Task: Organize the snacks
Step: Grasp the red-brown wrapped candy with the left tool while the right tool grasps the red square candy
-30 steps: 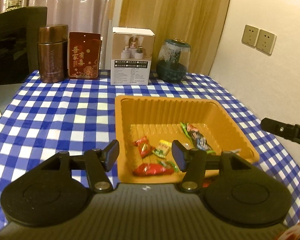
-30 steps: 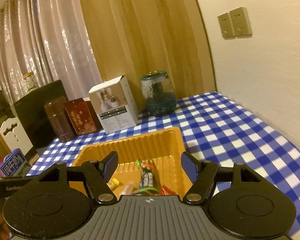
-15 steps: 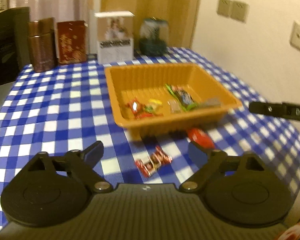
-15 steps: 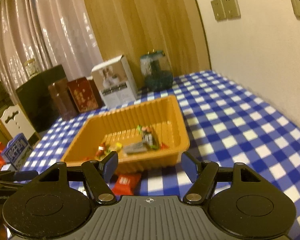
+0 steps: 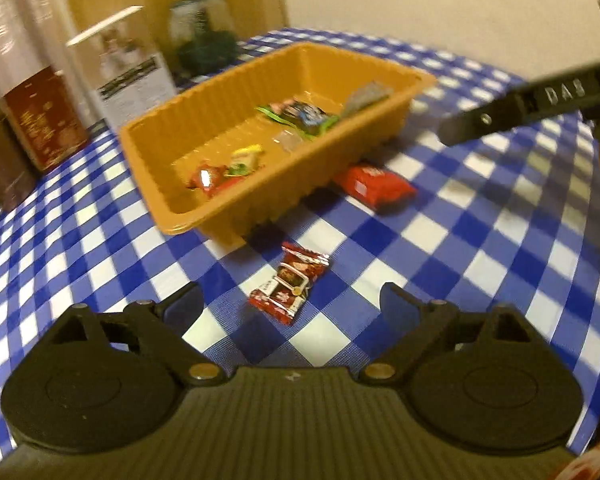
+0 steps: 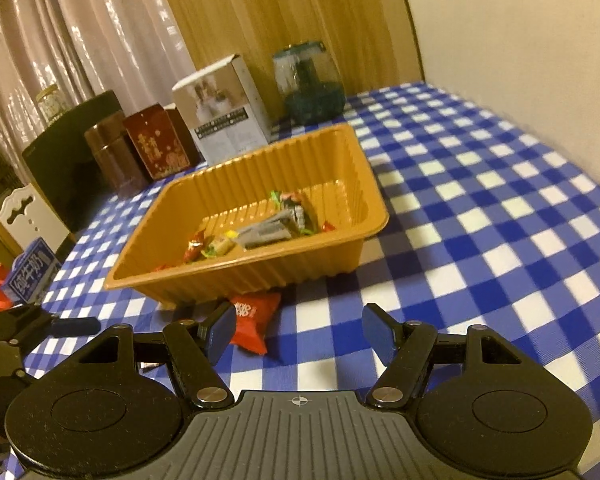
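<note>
several snacks already in tray (image 5: 364,160), two wrappers (image 5: 290,282) (image 5: 374,184) left on table (image 5: 480,240), both jaws released, grasping nothing.

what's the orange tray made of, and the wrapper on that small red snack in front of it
Orange tray: probably thin moulded plastic, semi-glossy; its walls are ribbed and catch light.
Small red snack: wrapper looks like shiny foil or film, with crimped ends and bright glints.
</note>
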`<act>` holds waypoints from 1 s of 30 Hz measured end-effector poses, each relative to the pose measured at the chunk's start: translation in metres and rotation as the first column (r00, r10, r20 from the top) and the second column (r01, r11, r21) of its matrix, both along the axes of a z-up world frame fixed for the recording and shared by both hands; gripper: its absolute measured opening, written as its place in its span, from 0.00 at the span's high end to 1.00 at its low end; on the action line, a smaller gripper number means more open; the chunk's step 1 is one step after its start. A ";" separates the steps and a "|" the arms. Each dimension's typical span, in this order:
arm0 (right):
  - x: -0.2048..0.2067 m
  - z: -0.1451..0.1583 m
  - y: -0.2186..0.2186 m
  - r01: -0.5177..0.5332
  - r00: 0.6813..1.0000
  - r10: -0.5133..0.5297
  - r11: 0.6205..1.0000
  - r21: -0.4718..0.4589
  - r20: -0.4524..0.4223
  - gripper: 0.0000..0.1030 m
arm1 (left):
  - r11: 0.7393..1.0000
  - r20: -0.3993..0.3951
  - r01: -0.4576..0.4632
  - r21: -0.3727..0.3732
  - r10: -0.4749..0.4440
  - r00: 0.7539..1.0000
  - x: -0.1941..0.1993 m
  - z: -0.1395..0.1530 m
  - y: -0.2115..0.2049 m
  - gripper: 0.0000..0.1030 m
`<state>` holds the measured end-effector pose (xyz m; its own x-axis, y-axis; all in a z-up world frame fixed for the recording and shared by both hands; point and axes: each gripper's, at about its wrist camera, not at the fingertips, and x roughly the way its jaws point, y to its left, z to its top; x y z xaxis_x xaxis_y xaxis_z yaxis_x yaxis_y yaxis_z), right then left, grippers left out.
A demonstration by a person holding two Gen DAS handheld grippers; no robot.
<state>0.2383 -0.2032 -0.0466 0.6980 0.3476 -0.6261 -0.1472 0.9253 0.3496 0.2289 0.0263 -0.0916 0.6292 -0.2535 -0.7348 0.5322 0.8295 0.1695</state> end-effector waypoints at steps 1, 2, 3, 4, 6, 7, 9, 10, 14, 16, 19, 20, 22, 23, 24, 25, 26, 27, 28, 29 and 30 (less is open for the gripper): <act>0.001 -0.001 0.001 0.000 1.000 0.000 1.000 -0.002 -0.004 0.33 | 1.000 -0.005 0.011 -0.003 -0.011 1.000 0.002 -0.002 0.000 0.09; 0.002 -0.001 0.003 -0.002 1.000 0.002 1.000 -0.002 -0.007 0.33 | 1.000 -0.007 0.016 -0.011 -0.016 1.000 0.005 -0.003 0.000 0.09; 0.003 -0.002 0.004 -0.003 1.000 0.003 1.000 0.000 -0.010 0.32 | 1.000 -0.018 0.019 -0.022 -0.020 1.000 0.008 -0.003 0.001 0.11; 0.004 -0.002 0.005 -0.003 1.000 0.003 1.000 0.002 -0.011 0.33 | 0.999 -0.030 0.024 -0.032 -0.025 0.999 0.011 -0.004 0.002 0.15; 0.007 -0.003 0.008 -0.005 1.000 0.005 1.000 0.003 -0.019 0.33 | 0.998 -0.033 0.032 -0.045 -0.033 0.999 0.016 -0.004 0.004 0.19; 0.008 -0.003 0.009 -0.006 1.000 0.006 1.000 0.004 -0.021 0.33 | 0.998 -0.043 0.032 -0.052 -0.035 0.998 0.019 -0.006 0.005 0.21; 0.010 -0.006 0.012 -0.009 1.000 0.009 1.000 0.002 -0.029 0.32 | 0.998 -0.071 0.019 -0.057 -0.023 0.997 0.025 -0.008 0.008 0.23; 0.010 -0.006 0.014 -0.011 0.999 0.011 1.000 0.001 -0.032 0.32 | 0.998 -0.078 0.015 -0.062 -0.020 0.997 0.027 -0.009 0.010 0.26; 0.012 -0.008 0.018 -0.013 0.999 0.013 1.000 0.001 -0.038 0.33 | 0.996 -0.091 0.014 -0.092 -0.022 0.996 0.035 -0.010 0.016 0.36; 0.013 -0.008 0.019 -0.010 0.999 0.010 1.000 0.002 -0.038 0.33 | 0.993 -0.095 0.025 -0.114 -0.036 0.995 0.039 -0.011 0.017 0.41; 0.014 -0.008 0.019 -0.005 0.999 0.005 1.000 0.004 -0.039 0.33 | 0.992 -0.098 0.046 -0.120 -0.058 0.993 0.043 -0.013 0.016 0.47; 0.014 -0.008 0.020 -0.004 0.999 0.005 1.000 0.003 -0.040 0.33 | 0.991 -0.101 0.055 -0.120 -0.068 0.993 0.044 -0.014 0.015 0.49; 0.015 -0.008 0.020 -0.003 0.999 0.003 1.000 0.002 -0.044 0.33 | 0.993 -0.113 0.066 -0.099 -0.077 0.991 0.046 -0.017 0.012 0.51; 0.016 -0.009 0.020 -0.002 0.999 0.002 1.000 0.002 -0.046 0.33 | 0.993 -0.110 0.070 -0.098 -0.080 0.991 0.045 -0.018 0.011 0.52; 0.016 -0.009 0.020 0.000 0.999 0.000 1.000 0.002 -0.048 0.33 | 0.993 -0.116 0.063 -0.103 -0.075 0.990 0.046 -0.018 0.011 0.53; 0.017 -0.009 0.020 0.000 0.999 0.000 1.000 0.002 -0.048 0.32 | 0.993 -0.122 0.054 -0.104 -0.067 0.990 0.046 -0.018 0.011 0.54; 0.017 -0.009 0.020 -0.002 0.999 0.002 1.000 0.002 -0.047 0.33 | 0.993 -0.125 0.049 -0.103 -0.062 0.990 0.047 -0.017 0.010 0.57; 0.018 -0.009 0.021 -0.003 0.999 0.003 1.000 0.002 -0.046 0.33 | 0.993 -0.127 0.050 -0.103 -0.063 0.990 0.046 -0.017 0.010 0.61; 0.019 -0.009 0.022 -0.005 0.999 0.005 1.000 0.002 -0.044 0.33 | 0.993 -0.130 0.050 -0.103 -0.064 0.989 0.046 -0.017 0.009 0.66; 0.020 -0.009 0.023 -0.007 0.999 0.007 1.000 0.002 -0.043 0.33 | 0.993 -0.135 0.048 -0.104 -0.062 0.989 0.045 -0.016 0.008 0.69; 0.021 -0.009 0.024 -0.010 0.999 0.010 1.000 0.002 -0.042 0.33 | 0.994 -0.139 0.042 -0.103 -0.056 0.989 0.045 -0.016 0.007 0.76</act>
